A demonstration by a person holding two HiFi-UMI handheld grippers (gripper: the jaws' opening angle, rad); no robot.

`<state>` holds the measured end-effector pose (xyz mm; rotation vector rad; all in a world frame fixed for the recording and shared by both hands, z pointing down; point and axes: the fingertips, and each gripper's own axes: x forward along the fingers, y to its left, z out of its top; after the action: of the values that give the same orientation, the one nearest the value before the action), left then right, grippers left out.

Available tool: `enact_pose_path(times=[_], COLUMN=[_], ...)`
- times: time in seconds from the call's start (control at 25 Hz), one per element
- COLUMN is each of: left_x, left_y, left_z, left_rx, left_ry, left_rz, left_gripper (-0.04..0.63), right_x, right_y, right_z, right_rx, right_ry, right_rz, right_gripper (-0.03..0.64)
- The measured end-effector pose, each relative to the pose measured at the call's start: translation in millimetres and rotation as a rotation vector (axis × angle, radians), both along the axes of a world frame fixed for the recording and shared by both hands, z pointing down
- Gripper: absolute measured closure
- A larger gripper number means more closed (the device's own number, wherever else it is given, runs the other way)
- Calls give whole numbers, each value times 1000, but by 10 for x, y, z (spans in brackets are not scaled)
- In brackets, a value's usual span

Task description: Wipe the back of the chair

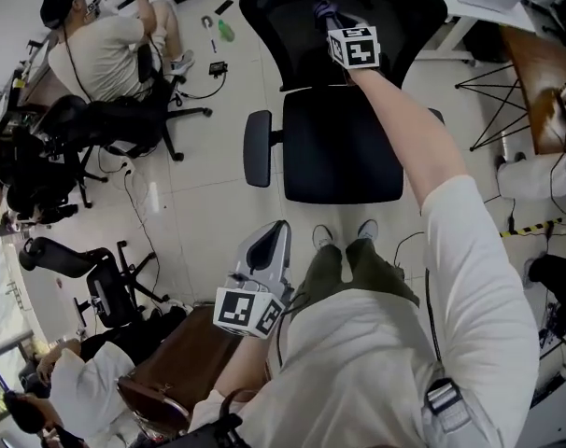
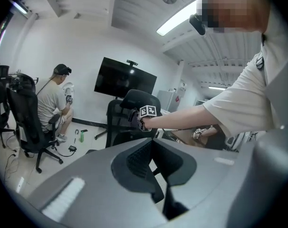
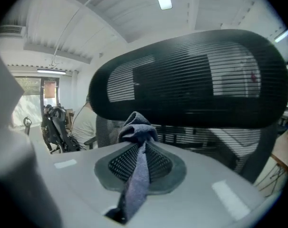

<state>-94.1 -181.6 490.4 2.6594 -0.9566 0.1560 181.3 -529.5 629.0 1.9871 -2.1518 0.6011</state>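
Your left gripper [image 1: 274,241] low by your thigh, jaws together on nothing, well apart from the black chair [image 1: 343,147] ahead, your right gripper [image 1: 326,17] up at its mesh back [image 3: 191,80], jaws pinched on a blue-grey cloth [image 3: 138,170] bunched just beside the mesh.

Another person in a cap [image 1: 101,52] sat on a black office chair [image 1: 124,119] up by the far left corner of the floor [image 1: 208,194]. A green bottle [image 1: 226,31] and a small black gadget [image 1: 218,67] with a cable lay on the white tiles just beside them. One more black chair [image 1: 96,278] stood near the floor's left edge, with a brown seat [image 1: 176,367] closer in. A wooden table [image 1: 544,82] was over at the right edge. A big dark screen [image 2: 125,78] hung on the wall, with a strip light [image 2: 177,19] lit overhead.
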Motion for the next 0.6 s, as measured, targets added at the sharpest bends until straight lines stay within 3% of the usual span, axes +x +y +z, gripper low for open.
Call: enact_pose_path(times=[0.36,0.52,0.6], left_x=[927,1218,1250], left_y=[51,81,91], left_z=[-144,-96,-40], left_rx=[-26,-24,-28], left_ry=[-12,-14,-16], left_rz=[163,209,214], left_gripper=[514,514,514], right_x=[2049,2642,2710], right_y=[913,1233,1297], right_z=[39,124,169], right_rx=[-57,-68,-61], right_ry=[1,-9,-15], right_rz=[265,345,352], right_gripper=[577,577,577])
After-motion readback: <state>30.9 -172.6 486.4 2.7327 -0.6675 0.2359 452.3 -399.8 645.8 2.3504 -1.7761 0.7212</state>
